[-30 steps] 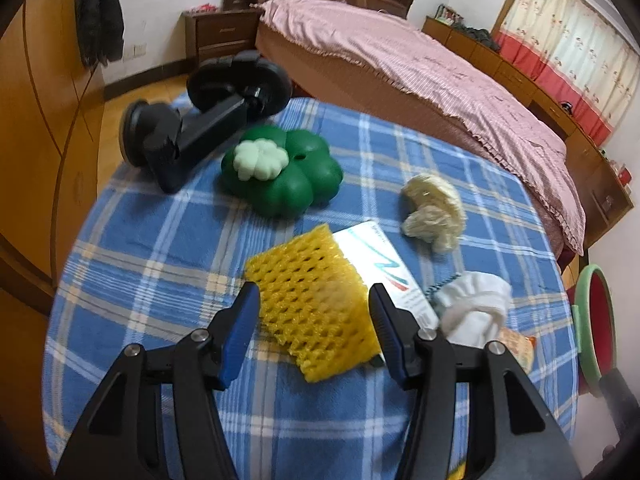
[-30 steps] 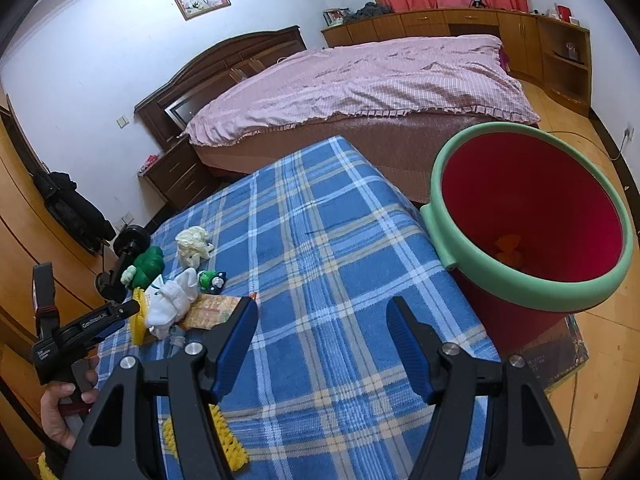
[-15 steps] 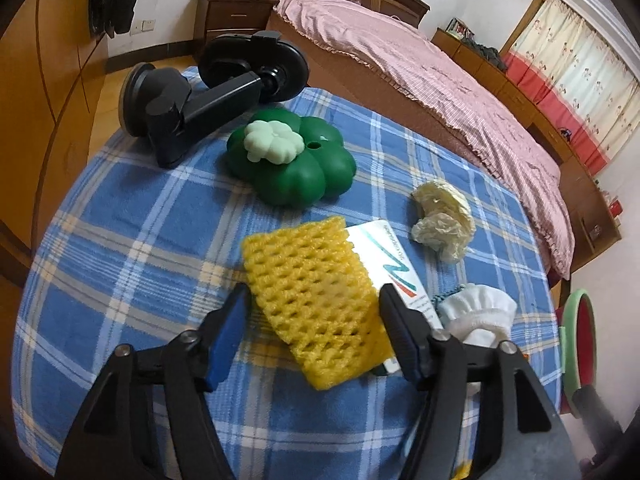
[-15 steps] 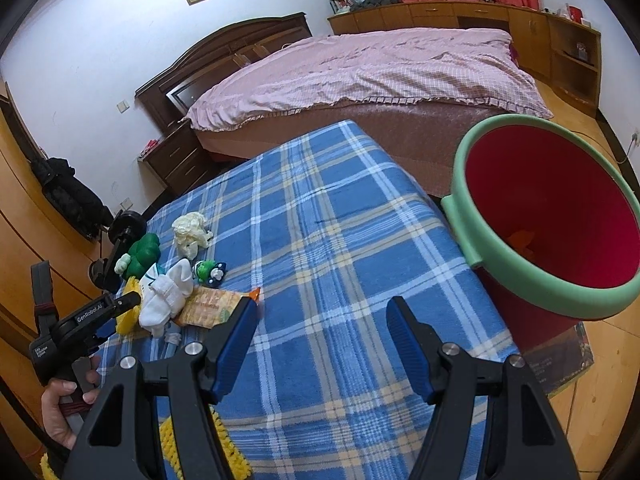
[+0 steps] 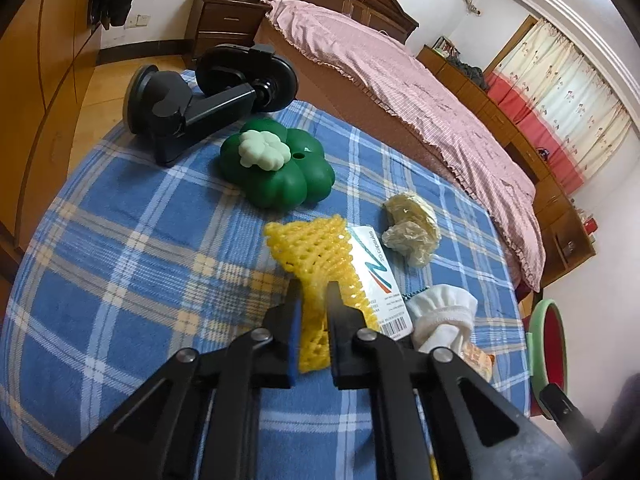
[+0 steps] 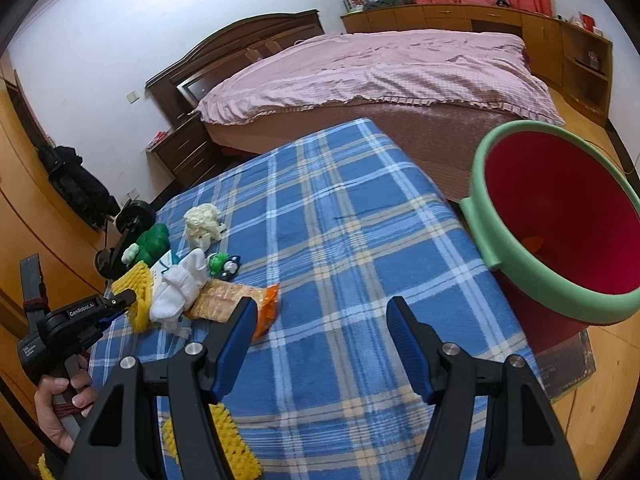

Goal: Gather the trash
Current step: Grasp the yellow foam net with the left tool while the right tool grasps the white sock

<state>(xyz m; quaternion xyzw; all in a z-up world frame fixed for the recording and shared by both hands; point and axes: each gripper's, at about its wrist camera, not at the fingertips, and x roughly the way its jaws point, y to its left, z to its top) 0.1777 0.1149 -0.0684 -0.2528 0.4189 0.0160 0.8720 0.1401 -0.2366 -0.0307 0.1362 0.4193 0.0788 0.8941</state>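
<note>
A yellow foam net [image 5: 316, 248] lies on the blue plaid table [image 5: 140, 240], and my left gripper [image 5: 312, 292] is shut on its near end, squeezing the mesh between the pads. Beside the net are a white medicine box [image 5: 378, 276], a crumpled pale wrapper [image 5: 412, 232] and a white bunched cloth [image 5: 444, 316]. In the right wrist view the left gripper [image 6: 124, 298] pinches the yellow net [image 6: 138, 280] at the table's left. My right gripper [image 6: 320, 316] hangs open over bare cloth with nothing between its fingers. An orange snack wrapper [image 6: 232, 296] lies just left of it. The red bin with a green rim [image 6: 478, 200] stands off the table's right edge.
A green clover-shaped toy [image 5: 276, 172] and a black suction mount [image 5: 200, 96] sit at the table's far left end. A small green figure [image 6: 222, 264] lies near the cloth. Another yellow net piece [image 6: 228, 436] lies under my right gripper. A bed [image 6: 380, 68] stands behind the table.
My left gripper's jaws closed from wide apart onto the yellow foam net, crumpling it. The right gripper drifted slightly and stayed open.
</note>
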